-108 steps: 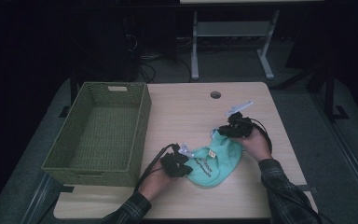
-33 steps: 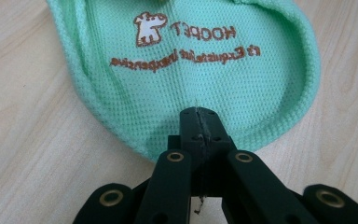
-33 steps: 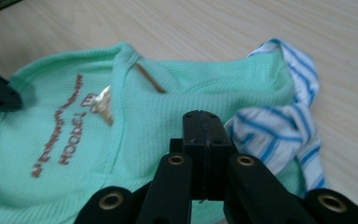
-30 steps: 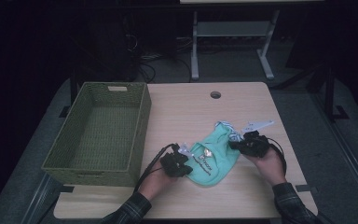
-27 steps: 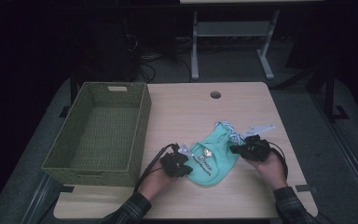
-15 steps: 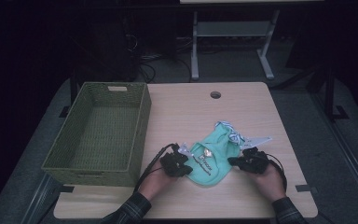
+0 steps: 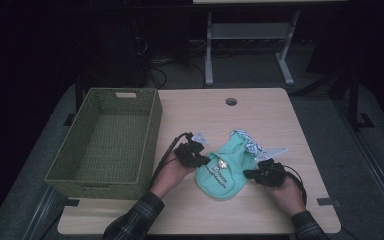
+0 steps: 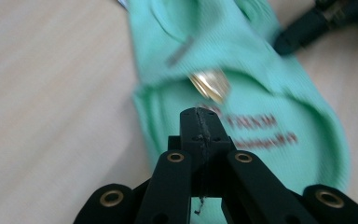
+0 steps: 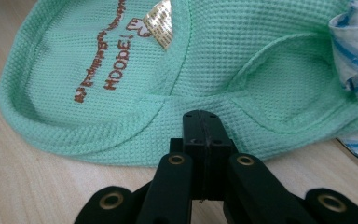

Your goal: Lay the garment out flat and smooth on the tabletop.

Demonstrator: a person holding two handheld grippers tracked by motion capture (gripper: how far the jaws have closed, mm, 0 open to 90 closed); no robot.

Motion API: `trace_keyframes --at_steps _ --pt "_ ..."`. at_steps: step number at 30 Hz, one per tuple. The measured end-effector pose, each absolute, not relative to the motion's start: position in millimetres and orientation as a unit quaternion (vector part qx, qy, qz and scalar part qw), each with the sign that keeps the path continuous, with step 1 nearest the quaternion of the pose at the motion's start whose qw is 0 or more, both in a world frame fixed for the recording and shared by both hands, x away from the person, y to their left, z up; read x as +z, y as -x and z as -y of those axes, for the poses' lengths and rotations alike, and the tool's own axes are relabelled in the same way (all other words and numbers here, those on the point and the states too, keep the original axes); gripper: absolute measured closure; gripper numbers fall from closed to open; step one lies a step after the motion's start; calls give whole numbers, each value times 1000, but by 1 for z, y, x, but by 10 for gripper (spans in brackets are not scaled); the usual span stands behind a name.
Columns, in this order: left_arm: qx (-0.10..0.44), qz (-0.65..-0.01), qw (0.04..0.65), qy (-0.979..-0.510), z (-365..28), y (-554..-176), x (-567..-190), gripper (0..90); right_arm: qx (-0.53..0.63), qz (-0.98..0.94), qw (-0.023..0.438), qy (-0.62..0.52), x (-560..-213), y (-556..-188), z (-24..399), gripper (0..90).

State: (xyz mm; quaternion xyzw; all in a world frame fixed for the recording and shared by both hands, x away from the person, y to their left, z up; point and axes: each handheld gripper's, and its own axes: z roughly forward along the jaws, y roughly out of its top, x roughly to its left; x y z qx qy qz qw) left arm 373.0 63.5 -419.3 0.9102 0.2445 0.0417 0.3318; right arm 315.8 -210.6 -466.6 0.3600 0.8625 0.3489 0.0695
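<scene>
I work at a light wooden table [image 7: 260, 120] with a round cable hole [image 7: 231, 101] near its far edge. Grey carpet [image 7: 325, 130] lies around it. Beyond the far side stands a white metal table frame [image 7: 245, 40], with cables [image 7: 155, 55] tangled on the floor to its left. The room is dim, its far part almost black.

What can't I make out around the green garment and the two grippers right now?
- Left gripper view: brown lettering on the green garment, motion-blurred.
- Right gripper view: blue-striped cloth, cut off by the right edge.
- High view: basket near inner wall, hidden by its rim.
- Fabric pinched in either gripper: jaws hide it.
</scene>
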Motion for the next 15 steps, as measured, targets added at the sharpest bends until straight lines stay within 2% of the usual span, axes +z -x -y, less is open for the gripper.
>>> trace_keyframes --at_steps 9,15 --pt "37 -242 333 -910 -34 -417 -426 896 351 -862 67 -359 -467 -317 212 899" --pt "22 -237 315 -919 -18 -417 -440 896 354 -861 65 -360 -467 -317 212 899"
